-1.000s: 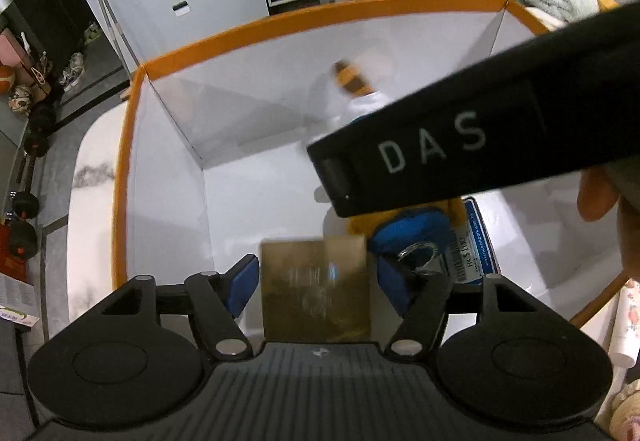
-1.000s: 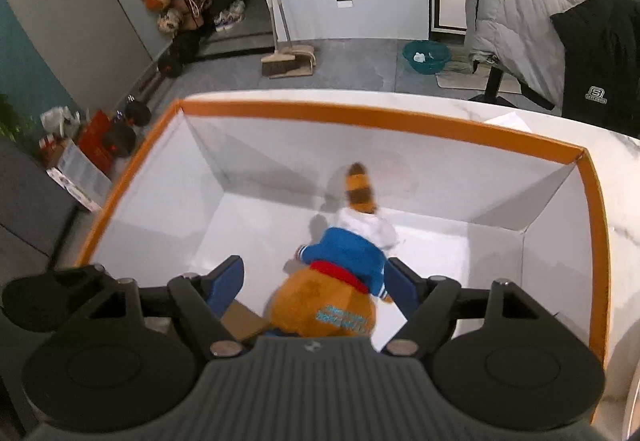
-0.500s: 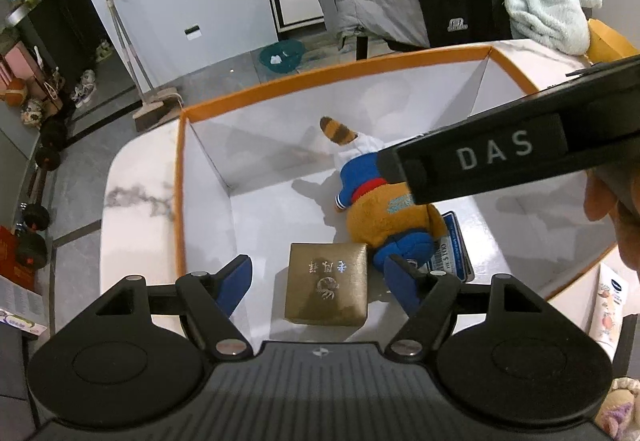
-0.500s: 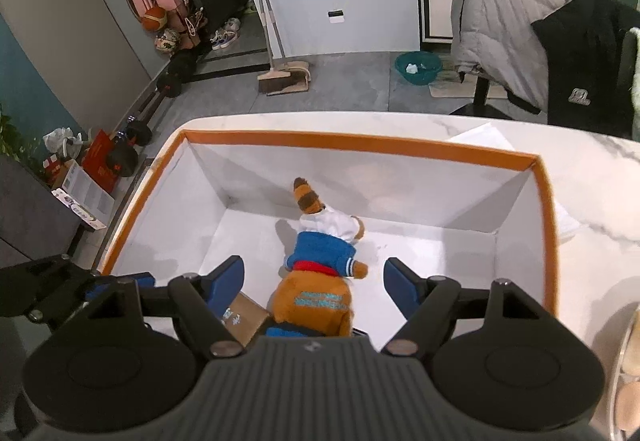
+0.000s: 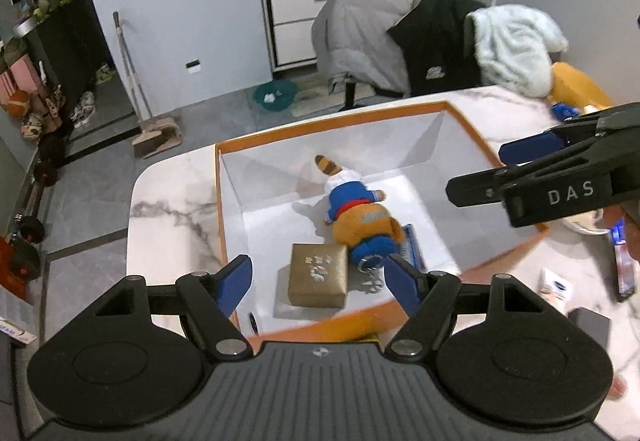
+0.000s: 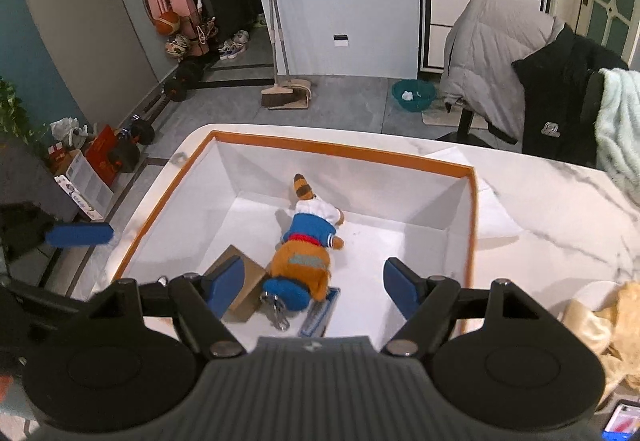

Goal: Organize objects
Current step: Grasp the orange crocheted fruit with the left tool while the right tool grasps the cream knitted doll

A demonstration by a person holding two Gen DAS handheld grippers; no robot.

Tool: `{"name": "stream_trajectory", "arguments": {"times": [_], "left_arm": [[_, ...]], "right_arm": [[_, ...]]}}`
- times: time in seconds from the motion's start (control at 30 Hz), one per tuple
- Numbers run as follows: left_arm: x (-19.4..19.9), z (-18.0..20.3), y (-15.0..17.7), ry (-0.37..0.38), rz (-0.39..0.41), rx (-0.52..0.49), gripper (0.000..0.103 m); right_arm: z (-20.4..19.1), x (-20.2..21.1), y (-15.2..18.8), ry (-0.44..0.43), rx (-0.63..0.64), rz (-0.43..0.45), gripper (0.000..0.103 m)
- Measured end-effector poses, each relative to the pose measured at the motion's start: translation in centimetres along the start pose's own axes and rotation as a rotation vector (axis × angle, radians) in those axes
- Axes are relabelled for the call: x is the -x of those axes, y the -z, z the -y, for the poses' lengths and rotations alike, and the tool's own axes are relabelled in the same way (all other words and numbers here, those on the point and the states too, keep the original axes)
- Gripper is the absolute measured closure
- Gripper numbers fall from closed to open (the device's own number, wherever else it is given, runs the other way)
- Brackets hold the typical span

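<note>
Box (image 6: 340, 149) right half bare; plush toy (image 6: 306, 253), gold case (image 5: 318, 275) crowd left

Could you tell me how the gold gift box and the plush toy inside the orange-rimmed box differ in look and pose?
The gold gift box is a rigid, flat-sided square with silver marks on its lid; the plush toy is soft and rounded, orange with blue and white clothes and a striped tail.

The gift box sits flat on its base; the plush toy lies stretched out, its tail towards the far wall.

Both rest on the white floor of the orange-rimmed box, side by side, with neither gripper holding them.
</note>
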State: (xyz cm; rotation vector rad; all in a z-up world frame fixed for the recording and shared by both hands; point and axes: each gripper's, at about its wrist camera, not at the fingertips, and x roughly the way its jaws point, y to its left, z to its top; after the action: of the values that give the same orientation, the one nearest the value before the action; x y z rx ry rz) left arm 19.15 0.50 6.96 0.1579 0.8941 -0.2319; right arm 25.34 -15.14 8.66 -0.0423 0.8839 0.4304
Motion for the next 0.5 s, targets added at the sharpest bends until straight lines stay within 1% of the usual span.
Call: {"name": "stream_trajectory", "arguments": {"times": [0.13, 0.23, 0.37, 0.5], "left_arm": [[2.4, 0.0, 1.7, 0.034, 0.029, -0.010, 0.017], [3.7, -0.1, 3.6, 0.052, 0.034, -0.019, 0.016], [4.5, -0.1, 6.3, 0.069, 0.021, -0.037, 0.015], [4.0, -0.2, 9.0, 0.092, -0.013, -0.043, 0.015]], "right_arm": [[0.3, 3.0, 1.8, -0.024, 0.021, 0.016, 0.025], [0.4, 4.9, 3.6, -0.050, 0.043, 0.014, 0.025], [0.7, 7.1, 6.9, -0.090, 0.071, 0.003, 0.025], [1.0, 8.4, 10.7, -0.105, 0.105, -0.018, 0.025]]}}
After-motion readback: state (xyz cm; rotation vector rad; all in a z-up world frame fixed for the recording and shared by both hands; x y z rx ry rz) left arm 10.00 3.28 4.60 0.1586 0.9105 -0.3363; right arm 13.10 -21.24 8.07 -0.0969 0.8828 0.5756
